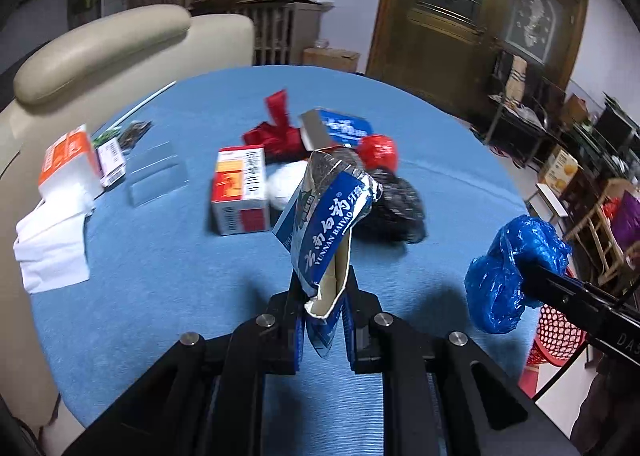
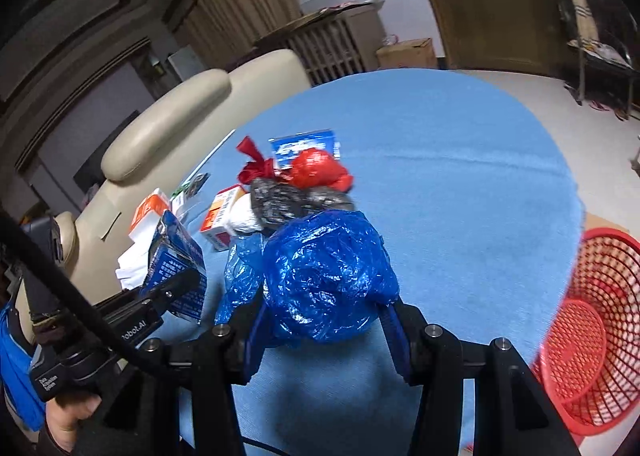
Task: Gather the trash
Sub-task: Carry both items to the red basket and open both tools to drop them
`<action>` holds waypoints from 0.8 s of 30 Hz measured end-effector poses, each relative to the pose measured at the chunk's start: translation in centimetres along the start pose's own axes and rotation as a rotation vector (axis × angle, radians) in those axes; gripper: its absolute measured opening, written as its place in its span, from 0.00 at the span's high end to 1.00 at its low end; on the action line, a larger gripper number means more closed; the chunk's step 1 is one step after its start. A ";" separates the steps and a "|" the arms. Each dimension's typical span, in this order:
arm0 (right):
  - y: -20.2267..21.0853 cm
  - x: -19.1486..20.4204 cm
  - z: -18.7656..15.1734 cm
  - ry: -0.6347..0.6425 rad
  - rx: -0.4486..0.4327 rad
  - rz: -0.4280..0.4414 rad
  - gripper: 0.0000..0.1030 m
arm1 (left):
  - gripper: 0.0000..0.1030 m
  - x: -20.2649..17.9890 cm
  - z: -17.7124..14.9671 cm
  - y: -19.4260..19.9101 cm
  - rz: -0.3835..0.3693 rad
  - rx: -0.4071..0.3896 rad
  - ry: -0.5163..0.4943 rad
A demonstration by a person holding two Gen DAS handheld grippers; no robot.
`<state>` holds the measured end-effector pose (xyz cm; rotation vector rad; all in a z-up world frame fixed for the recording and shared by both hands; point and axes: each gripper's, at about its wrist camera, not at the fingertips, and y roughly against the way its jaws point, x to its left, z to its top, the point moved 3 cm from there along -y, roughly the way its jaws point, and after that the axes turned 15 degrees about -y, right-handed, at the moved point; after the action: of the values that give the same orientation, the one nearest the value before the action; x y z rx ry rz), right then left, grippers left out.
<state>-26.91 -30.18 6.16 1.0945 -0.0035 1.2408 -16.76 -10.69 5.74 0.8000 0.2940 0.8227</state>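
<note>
Right wrist view: crumpled blue plastic bag (image 2: 328, 276) is being pinched by the right gripper (image 2: 324, 320); red mesh basket (image 2: 576, 340) is lying lower right, nearer this hand (flattened toothpaste box (image 1: 324, 232) is being clamped by the left gripper (image 1: 324, 320)).

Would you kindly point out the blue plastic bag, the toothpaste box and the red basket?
blue plastic bag (image 2: 326, 276), right wrist view, middle of the crumpled bundle.
toothpaste box (image 1: 324, 223), left wrist view, its printed blue face.
red basket (image 2: 600, 336), right wrist view, mesh wall.
</note>
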 end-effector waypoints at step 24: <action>9.9 -17.4 1.6 -0.253 -0.206 -0.285 0.48 | 0.84 -12.7 4.9 -0.7 -0.169 -0.047 -0.233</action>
<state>-40.27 -45.07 4.16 1.0248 -0.1594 0.8232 -22.22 -23.02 7.71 0.8073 0.1325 0.5692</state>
